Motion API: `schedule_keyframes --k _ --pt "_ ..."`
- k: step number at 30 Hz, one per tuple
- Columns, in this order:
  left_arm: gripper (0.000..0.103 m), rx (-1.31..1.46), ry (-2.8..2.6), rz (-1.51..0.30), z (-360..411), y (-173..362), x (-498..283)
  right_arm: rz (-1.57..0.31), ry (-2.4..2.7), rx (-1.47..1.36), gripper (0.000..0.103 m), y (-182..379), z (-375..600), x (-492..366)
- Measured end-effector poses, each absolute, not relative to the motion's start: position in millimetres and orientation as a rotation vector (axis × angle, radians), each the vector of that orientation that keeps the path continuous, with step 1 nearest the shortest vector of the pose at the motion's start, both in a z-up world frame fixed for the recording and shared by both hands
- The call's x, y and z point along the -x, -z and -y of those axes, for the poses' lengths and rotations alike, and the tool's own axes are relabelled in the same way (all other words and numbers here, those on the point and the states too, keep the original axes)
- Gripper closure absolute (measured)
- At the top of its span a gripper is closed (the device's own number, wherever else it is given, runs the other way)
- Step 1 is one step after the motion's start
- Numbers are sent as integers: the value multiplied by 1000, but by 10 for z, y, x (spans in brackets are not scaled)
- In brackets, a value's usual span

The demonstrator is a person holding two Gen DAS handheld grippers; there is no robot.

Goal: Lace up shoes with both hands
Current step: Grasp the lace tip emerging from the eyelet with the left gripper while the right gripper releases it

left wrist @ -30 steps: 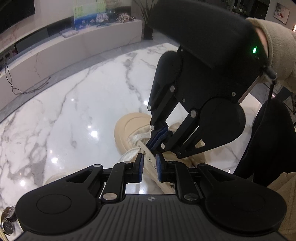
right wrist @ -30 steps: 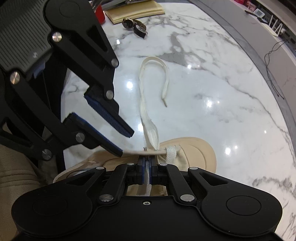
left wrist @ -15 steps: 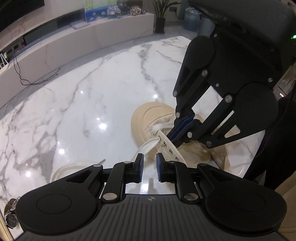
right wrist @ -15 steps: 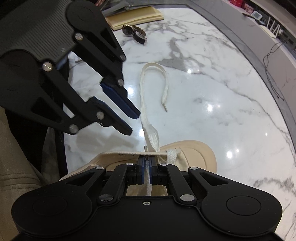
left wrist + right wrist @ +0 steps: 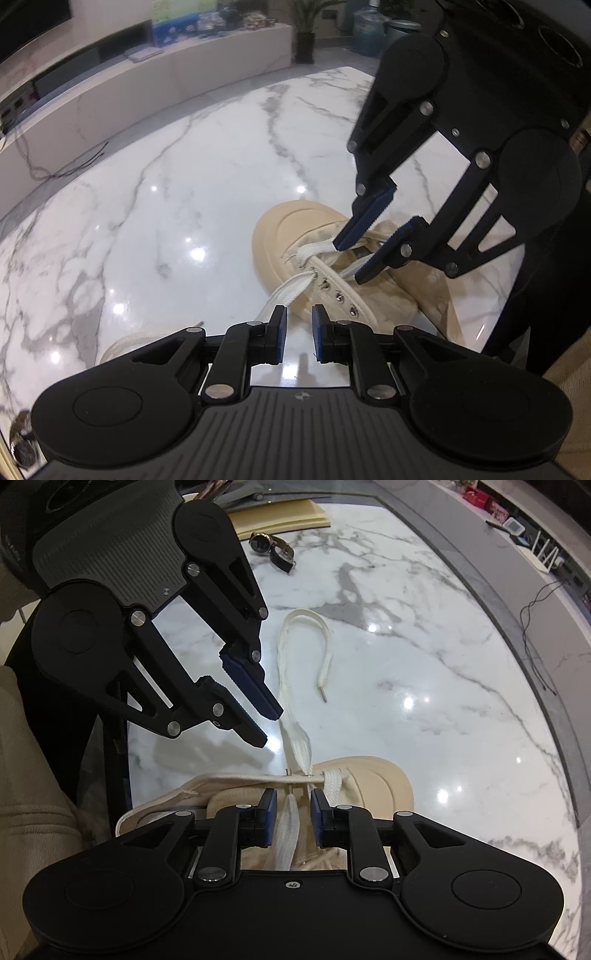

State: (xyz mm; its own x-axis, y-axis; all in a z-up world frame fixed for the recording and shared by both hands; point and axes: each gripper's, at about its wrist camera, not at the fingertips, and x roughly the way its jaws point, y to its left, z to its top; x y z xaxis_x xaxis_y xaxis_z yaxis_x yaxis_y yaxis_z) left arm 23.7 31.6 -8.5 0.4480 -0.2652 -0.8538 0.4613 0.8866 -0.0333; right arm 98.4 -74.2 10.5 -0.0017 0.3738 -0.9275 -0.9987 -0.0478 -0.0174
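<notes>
A beige canvas shoe [image 5: 295, 229] lies on the white marble table [image 5: 166, 184], toe pointing away. Its white lace [image 5: 291, 291] leaves a front eyelet and trails toward me. My left gripper [image 5: 297, 325] stands open just short of the shoe's side, with nothing between its pads. My right gripper [image 5: 291, 801] hangs over the shoe's [image 5: 376, 782] tongue, its jaws opening. A strand of the lace [image 5: 290, 823] runs loose between the pads without being pressed. The other lace end loops [image 5: 303, 627] on the table beyond. The left gripper [image 5: 269, 726] hovers to the left.
A wristwatch [image 5: 273, 548] and a beige pad [image 5: 280, 517] lie at the table's far side. A low white cabinet [image 5: 147, 92] and a floor cable [image 5: 66, 166] lie beyond the table's curved edge. A person's beige sleeve [image 5: 29, 812] is at the near edge.
The right gripper's pads, clamped on the lace strand before, have parted and released it. The left gripper has drawn back from the shoe's eyelet row and still holds nothing.
</notes>
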Motion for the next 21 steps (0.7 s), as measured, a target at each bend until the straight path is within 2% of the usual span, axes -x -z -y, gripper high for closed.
schedule_keyframes --k 4,12,14,16,18,19,21 --pt "89 -283 494 -1007 -260 114 -244 -896 -1395 995 77 -88 765 -954" --pt "89 -389 548 -969 -200 134 -203 -925 -1395 993 78 -3 763 -957" --pt "88 -398 562 -968 -190 134 -199 -935 -1393 981 82 14 765 -968" --pt "86 -410 572 -970 -182 141 -204 -942 -1381 971 95 33 773 -987" --pt "75 -445 585 -964 -153 149 -200 -947 -1373 955 98 45 779 -1006" --pt "75 -464 593 -953 -140 150 -193 -951 -1372 937 102 44 781 -1020" --pt "75 -492 608 -942 -121 151 -184 -956 -1371 917 102 39 780 -1032"
